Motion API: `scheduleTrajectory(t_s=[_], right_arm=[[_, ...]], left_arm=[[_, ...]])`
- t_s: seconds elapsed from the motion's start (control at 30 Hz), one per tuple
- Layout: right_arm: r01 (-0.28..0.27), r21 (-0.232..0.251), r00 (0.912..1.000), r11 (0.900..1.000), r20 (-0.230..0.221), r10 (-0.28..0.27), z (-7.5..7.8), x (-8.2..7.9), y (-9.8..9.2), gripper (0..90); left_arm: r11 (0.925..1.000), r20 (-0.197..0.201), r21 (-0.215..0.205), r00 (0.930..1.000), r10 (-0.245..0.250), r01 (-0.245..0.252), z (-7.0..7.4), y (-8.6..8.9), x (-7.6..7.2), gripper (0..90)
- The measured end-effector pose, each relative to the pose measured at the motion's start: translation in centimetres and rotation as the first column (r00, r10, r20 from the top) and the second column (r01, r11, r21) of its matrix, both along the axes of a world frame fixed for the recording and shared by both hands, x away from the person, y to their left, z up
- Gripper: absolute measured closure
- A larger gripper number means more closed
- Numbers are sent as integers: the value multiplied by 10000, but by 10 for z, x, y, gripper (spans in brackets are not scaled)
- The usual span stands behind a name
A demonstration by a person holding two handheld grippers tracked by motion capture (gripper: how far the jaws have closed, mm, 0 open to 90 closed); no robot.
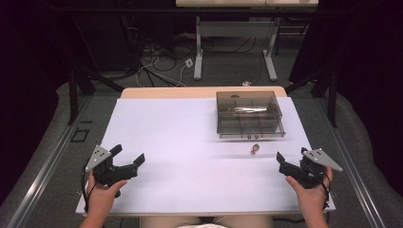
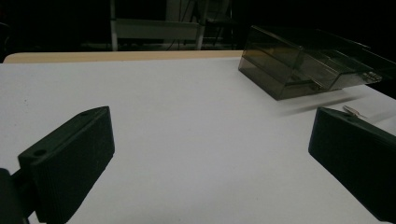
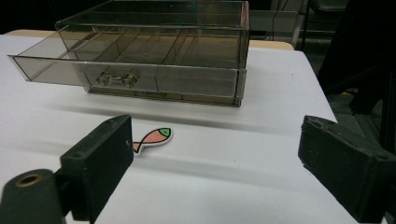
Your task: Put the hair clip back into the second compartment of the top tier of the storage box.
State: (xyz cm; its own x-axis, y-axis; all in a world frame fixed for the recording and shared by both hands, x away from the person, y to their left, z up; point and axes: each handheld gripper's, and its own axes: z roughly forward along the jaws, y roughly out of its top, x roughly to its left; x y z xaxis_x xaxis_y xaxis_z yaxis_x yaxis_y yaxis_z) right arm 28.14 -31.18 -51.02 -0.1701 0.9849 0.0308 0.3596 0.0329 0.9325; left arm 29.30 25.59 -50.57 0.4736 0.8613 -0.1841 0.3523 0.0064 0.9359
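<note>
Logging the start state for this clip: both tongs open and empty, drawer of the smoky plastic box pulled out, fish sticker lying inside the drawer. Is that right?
Not quite: the fish sticker lies on the white table in front of the drawer, not inside it, as the right gripper view shows. The rest holds: left tongs and right tongs are open and empty, and the drawer is pulled out.

overhead forward view, low gripper views, shared drawer box (image 1: 249, 114)
</note>
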Motion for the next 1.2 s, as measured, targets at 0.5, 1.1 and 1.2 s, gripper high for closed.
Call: scheduleTrajectory(t_s=[0.5, 1.1, 1.2], right_arm=[[-274, -331, 9994, 9991, -231, 267, -4, 4, 14, 168], [-937, -241, 9946, 9953, -476, 925, -6, 11, 33, 254], [-943, -242, 9935, 9952, -666, 925, -6, 14, 36, 254]], left_arm=[[9998, -138, 33, 9998, 172, -171, -2, -2, -3, 3], [9997, -131, 215, 9999, 82, -79, -3, -7, -4, 4], [9997, -156, 253, 9999, 42, -38, -3, -8, -3, 5]])
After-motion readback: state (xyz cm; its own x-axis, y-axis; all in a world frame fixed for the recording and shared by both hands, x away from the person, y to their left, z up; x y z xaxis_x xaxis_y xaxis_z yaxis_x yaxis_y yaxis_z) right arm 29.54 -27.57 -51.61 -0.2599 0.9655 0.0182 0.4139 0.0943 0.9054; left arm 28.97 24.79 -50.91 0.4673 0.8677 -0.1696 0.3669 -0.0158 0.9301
